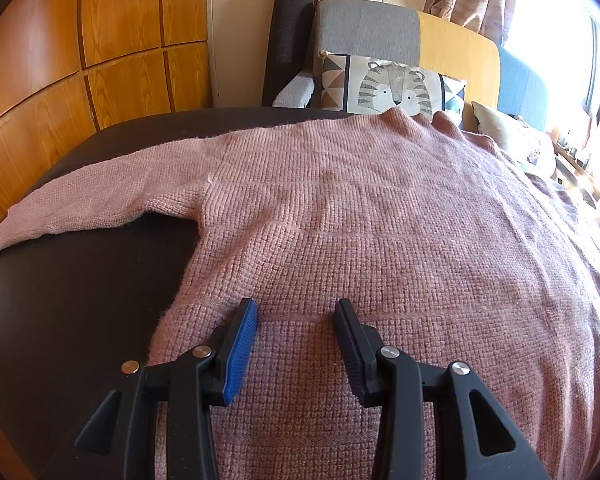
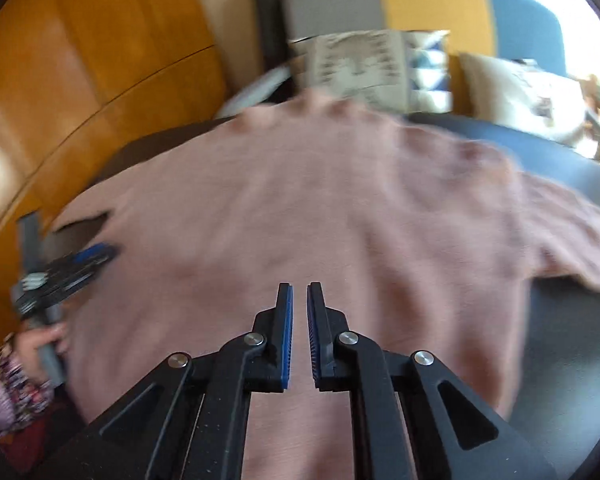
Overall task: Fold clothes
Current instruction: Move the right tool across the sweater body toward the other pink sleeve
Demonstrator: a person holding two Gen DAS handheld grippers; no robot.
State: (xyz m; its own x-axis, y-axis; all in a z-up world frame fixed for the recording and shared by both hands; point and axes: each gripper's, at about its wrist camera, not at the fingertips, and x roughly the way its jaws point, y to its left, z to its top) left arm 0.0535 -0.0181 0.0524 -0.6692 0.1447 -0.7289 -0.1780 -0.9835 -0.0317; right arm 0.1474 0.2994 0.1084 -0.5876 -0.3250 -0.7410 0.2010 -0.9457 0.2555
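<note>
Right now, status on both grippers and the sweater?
Left gripper open, over the hem area. Right gripper nearly closed, holding nothing. Pink sweater flat on dark table, sleeves out. Nothing in the way.

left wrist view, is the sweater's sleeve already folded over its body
No, the sleeve lies stretched out flat on the dark table, beside the sweater body.

daylight came strongly from the window [image 1: 596, 60] at right and was overexposed there. the left view was sharp; the right view was motion-blurred. edges curved, corners dark.
</note>
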